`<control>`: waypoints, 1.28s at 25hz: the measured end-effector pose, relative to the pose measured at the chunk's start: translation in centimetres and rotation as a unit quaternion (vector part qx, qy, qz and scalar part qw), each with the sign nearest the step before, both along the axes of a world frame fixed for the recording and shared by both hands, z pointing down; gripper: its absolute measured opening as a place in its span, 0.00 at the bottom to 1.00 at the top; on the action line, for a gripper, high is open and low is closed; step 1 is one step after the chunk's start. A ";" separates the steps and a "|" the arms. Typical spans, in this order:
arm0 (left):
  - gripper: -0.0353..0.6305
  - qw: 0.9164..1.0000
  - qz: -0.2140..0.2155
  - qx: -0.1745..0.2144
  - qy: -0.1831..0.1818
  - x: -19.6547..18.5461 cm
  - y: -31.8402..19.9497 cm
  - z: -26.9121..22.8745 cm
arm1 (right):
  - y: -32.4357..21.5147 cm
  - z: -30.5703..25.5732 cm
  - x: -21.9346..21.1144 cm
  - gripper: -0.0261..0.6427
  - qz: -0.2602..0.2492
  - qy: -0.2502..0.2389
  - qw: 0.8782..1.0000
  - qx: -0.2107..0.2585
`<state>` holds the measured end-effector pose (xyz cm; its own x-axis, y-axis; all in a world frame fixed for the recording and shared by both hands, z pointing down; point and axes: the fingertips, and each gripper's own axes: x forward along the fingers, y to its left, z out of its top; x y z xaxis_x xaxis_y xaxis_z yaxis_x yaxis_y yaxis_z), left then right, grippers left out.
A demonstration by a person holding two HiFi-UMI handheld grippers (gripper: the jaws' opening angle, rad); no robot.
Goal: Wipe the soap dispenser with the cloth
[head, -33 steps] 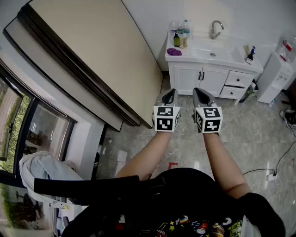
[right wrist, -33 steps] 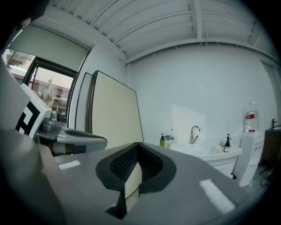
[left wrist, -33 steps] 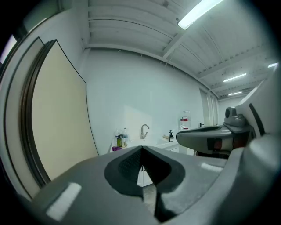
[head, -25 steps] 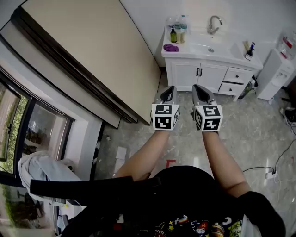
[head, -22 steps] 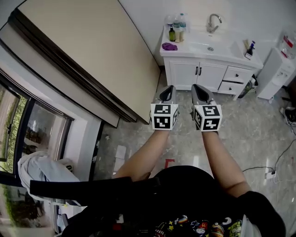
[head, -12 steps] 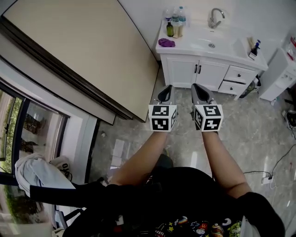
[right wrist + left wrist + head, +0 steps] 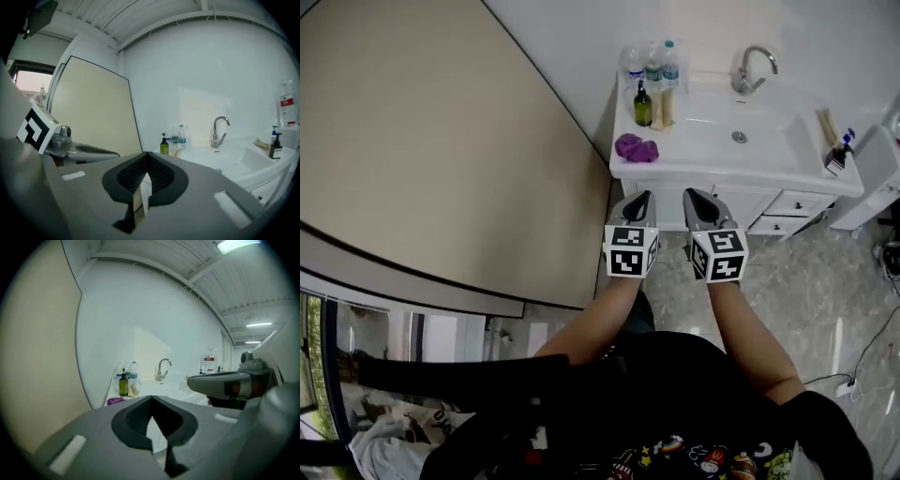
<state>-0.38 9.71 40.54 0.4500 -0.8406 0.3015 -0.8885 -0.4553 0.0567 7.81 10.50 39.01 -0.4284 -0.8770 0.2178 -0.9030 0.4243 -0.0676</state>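
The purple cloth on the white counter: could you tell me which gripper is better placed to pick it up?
Probably the left gripper: the purple cloth lies at the left front of the white counter, straight ahead of it, while the right gripper points nearer the basin. Both are shut and empty.

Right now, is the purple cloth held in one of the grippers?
No, the purple cloth lies on the counter, clear of the left gripper and right gripper.

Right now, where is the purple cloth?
In the head view, the purple cloth lies at the left end of the counter, in front of the green soap dispenser.
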 end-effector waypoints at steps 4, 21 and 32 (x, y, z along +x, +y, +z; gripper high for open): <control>0.06 0.999 0.031 -0.037 -0.014 -1.2 -13.9 1.1 | -13.5 -0.7 -1.1 0.08 0.027 0.001 0.999 -0.017; 0.48 0.938 0.088 -0.257 -0.215 -1.6 -28.4 17.0 | -31.5 4.7 0.8 0.08 0.019 -0.034 0.996 -0.082; 0.30 0.934 0.075 -0.269 -0.222 -0.7 -31.2 18.3 | -33.4 7.7 3.2 0.08 0.024 -0.040 0.993 -0.106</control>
<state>-1.07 -21.51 58.80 0.2808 -0.4515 0.8470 -0.8066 -0.5892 -0.0467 10.97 -22.94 46.68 -0.4104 -0.8350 0.3665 -0.9100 0.3490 -0.2239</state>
